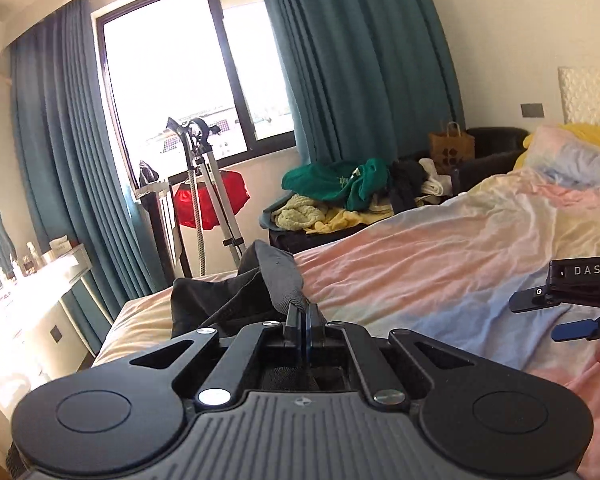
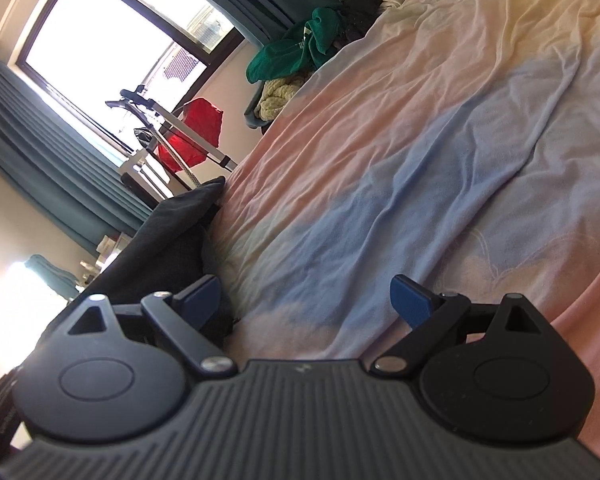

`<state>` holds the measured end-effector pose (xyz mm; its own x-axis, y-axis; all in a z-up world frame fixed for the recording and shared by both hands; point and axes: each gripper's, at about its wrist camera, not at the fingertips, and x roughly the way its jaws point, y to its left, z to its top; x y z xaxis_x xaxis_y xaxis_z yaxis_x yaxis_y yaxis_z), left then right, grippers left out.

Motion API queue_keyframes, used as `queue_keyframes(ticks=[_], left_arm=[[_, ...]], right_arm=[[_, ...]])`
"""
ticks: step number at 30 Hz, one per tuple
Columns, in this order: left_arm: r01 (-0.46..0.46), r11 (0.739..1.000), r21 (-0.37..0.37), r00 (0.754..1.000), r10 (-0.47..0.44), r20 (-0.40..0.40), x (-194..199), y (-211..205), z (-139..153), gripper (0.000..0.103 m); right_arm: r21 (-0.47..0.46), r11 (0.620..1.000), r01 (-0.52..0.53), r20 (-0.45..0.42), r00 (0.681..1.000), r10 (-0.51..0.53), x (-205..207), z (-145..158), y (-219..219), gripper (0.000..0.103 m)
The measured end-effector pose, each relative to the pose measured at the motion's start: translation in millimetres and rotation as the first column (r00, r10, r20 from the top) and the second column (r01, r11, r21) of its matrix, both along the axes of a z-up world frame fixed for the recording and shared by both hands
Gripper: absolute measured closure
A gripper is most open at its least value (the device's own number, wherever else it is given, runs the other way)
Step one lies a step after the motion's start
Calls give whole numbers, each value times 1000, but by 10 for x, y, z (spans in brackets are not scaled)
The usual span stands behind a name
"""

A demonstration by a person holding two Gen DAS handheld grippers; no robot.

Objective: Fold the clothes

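A dark grey garment lies bunched on the pastel bed sheet. My left gripper is shut on an edge of this garment and lifts a fold of it up. In the right wrist view the same garment lies at the left, beside the left finger. My right gripper is open and empty, low over the sheet. It also shows at the right edge of the left wrist view.
A pile of clothes, with a green top and yellow towels, lies on a dark stand beyond the bed. A garment steamer and red cloth stand by the window. Pillows lie at the bed's head. A white vanity table stands left.
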<state>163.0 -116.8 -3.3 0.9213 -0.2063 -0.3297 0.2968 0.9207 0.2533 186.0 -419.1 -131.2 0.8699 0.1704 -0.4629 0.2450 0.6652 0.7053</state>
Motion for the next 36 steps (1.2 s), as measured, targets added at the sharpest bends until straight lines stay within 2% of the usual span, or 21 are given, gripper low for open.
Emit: queue_keyframes(ticks=[2,4,7,11,13,14,16,17,19,21,23,24,25,27,29,33,34,35,36], left_arm=[[-45,997,-66,999,45,-10,-325,285,-11,102],[-58,988,-144,998,52,-44,-537,605,-109,101],[-91,987,-129,994,83,-67,-715,774,-290,101],[-93,976,-197,995,84,-53,-831,800,-343,100],[-83,967,-241,996,74,-43,-863,808,-364,100],[-79,959,-273,997,69,-46,-879,834,-380,100],[-65,942,-328,996,42,-77,-845,914,-423,100],[-60,941,-332,997,39,-68,-813,928,-461,100],[-68,924,-377,995,38,-88,-737,1040,-521,100],[-93,893,-441,992,45,-119,-665,1196,-569,100],[-119,855,-505,988,53,-143,-590,1373,-616,100],[-135,832,-538,986,59,-156,-545,1487,-666,100],[-150,809,-568,983,63,-170,-502,1596,-715,100],[-189,775,-603,975,76,-208,-406,1746,-822,100],[-229,744,-627,964,82,-254,-306,1863,-917,100],[-202,746,-635,971,68,-229,-268,1927,-985,100],[-185,744,-643,975,57,-215,-273,1938,-997,100],[-175,739,-650,977,46,-210,-268,1951,-1009,100],[-169,733,-659,976,32,-215,-254,1961,-1027,100]], right_arm=[[13,999,-32,2,1000,32,-71,3,51,9],[44,997,-70,10,998,70,-135,-1,107,9],[67,989,-132,25,991,131,-184,-5,211,9],[98,976,-193,47,981,189,-192,-9,331,9],[129,969,-209,44,978,205,-81,13,382,19],[121,970,-213,29,977,211,29,52,421,28],[116,966,-231,25,973,229,304,142,498,33],[146,959,-243,49,970,239,477,166,517,37],[242,936,-254,105,966,235,863,150,518,37],[345,910,-229,134,972,194,1296,45,496,36],[378,910,-168,104,985,139,1716,-87,503,35],[379,916,-131,79,991,109,1906,-164,516,29],[385,916,-110,60,994,94,2086,-248,535,28],[407,908,-97,33,995,92,2427,-426,586,28],[429,898,-99,43,995,89,2715,-563,637,28],[388,919,-71,45,997,59,3094,-682,700,30],[374,925,-71,44,997,58,3147,-671,699,35],[356,932,-69,43,997,58,3196,-645,695,52],[338,939,-68,41,998,57,3245,-618,692,82]])
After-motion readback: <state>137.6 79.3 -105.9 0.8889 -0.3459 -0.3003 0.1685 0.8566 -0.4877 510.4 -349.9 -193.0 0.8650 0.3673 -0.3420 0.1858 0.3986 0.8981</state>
